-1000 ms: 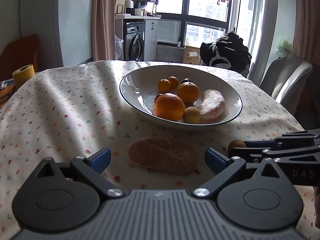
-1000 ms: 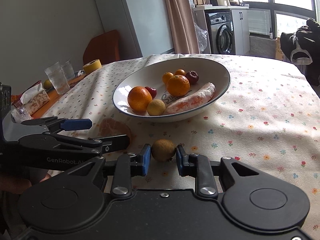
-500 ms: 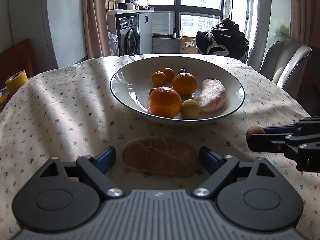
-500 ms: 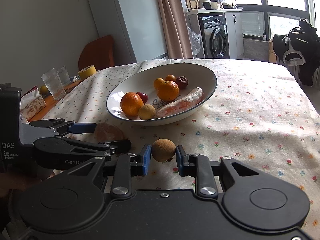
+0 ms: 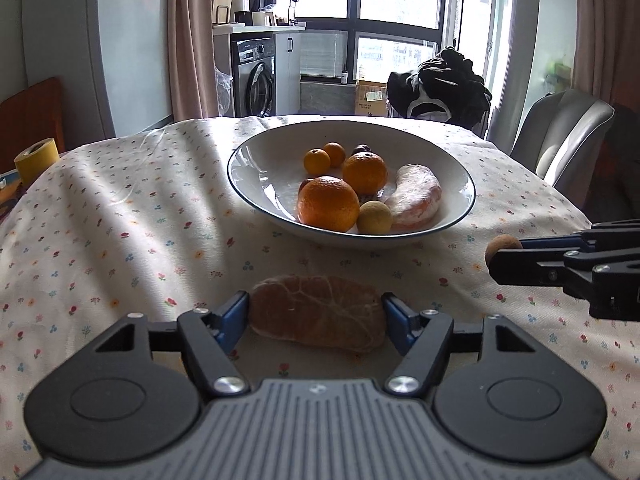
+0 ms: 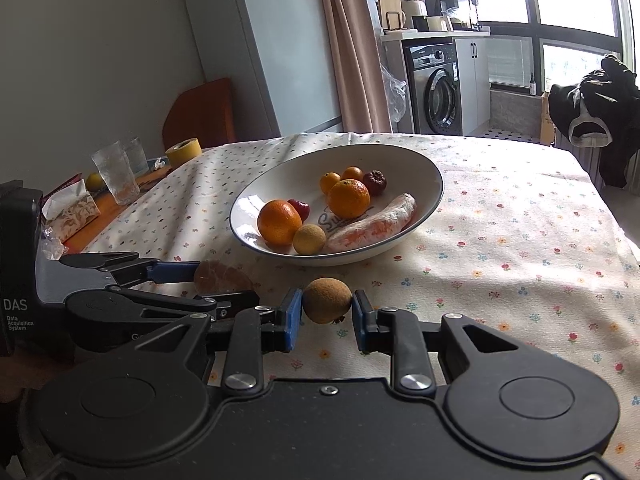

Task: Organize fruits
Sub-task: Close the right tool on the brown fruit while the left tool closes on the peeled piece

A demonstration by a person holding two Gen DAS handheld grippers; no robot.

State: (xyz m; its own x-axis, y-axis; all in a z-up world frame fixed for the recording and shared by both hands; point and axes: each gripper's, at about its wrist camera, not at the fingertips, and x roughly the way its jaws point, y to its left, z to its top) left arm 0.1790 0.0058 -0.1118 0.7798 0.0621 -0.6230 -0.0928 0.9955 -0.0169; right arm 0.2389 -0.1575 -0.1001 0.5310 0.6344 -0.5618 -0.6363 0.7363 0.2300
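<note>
A peeled orange citrus segment (image 5: 316, 318) sits low over the flowered tablecloth, and my left gripper (image 5: 314, 320) is shut on its two ends. The right wrist view shows that segment (image 6: 220, 276) and the left gripper (image 6: 226, 285) at the left. My right gripper (image 6: 326, 314) is shut on a small round brown fruit (image 6: 327, 300), held just above the cloth short of the bowl. From the left wrist view the right gripper (image 5: 500, 256) reaches in from the right with the brown fruit (image 5: 502, 245) at its tip. The white bowl (image 5: 272, 172) (image 6: 280, 196) holds oranges, small fruits and a peeled piece.
Two glasses (image 6: 116, 176), a yellow tape roll (image 6: 183, 151) and a tissue pack (image 6: 70, 212) stand at the table's left edge. A grey chair (image 5: 560, 148) and a black garment (image 5: 438, 84) are beyond the far right side. Bare cloth lies right of the bowl.
My left gripper's fingers have closed in from wide apart onto the citrus segment. My right gripper has risen off the cloth with the brown fruit held in it.
</note>
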